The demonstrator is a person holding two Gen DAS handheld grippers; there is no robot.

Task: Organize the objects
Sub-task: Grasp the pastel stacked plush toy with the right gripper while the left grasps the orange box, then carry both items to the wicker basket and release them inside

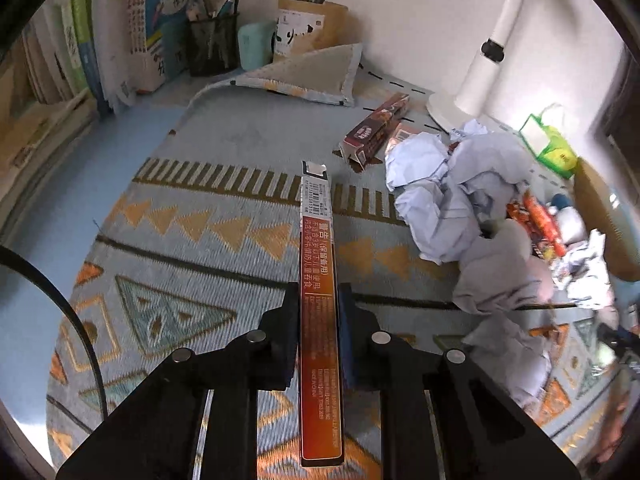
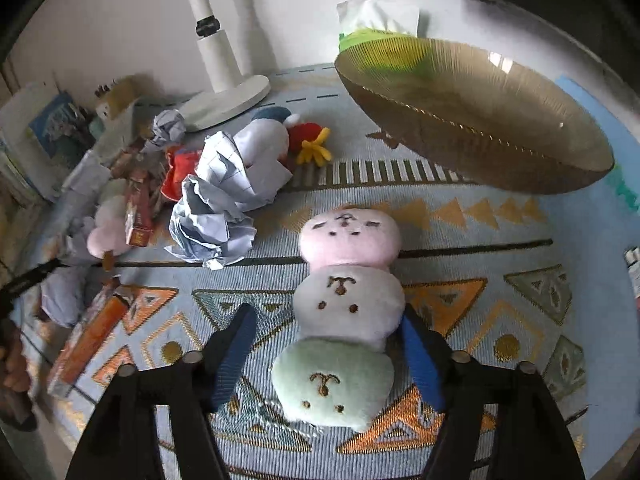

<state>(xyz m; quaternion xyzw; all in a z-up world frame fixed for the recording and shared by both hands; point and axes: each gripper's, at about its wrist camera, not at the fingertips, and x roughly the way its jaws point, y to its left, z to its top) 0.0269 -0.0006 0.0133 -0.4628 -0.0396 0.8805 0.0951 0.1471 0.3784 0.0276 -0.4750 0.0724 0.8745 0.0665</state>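
While the left gripper [image 1: 318, 320] is clamping a long, thin orange box [image 1: 318, 300] by its narrow edges and holding it out along its own fingers above the patterned mat [image 1: 192, 240], the right gripper [image 2: 328, 356] is hanging over a plush toy [image 2: 344, 320] made of three stacked heads, pink, white and green. That toy is lying flat on the mat with its long axis running straight away from the right gripper, green end nearest, pink end farthest. The jaws are standing apart on either side of it, level with the white middle and green sections; the right-hand pad looks close to the white section's flank, though I cannot tell whether it is touching, and the left-hand pad is standing clear. Since the jaws are crossing the toy's short width, simply closing looks enough for a grip. The ribbed amber bowl [image 2: 480, 120] is sitting beyond the toy, up and to the right, which I judge a likely home for it.
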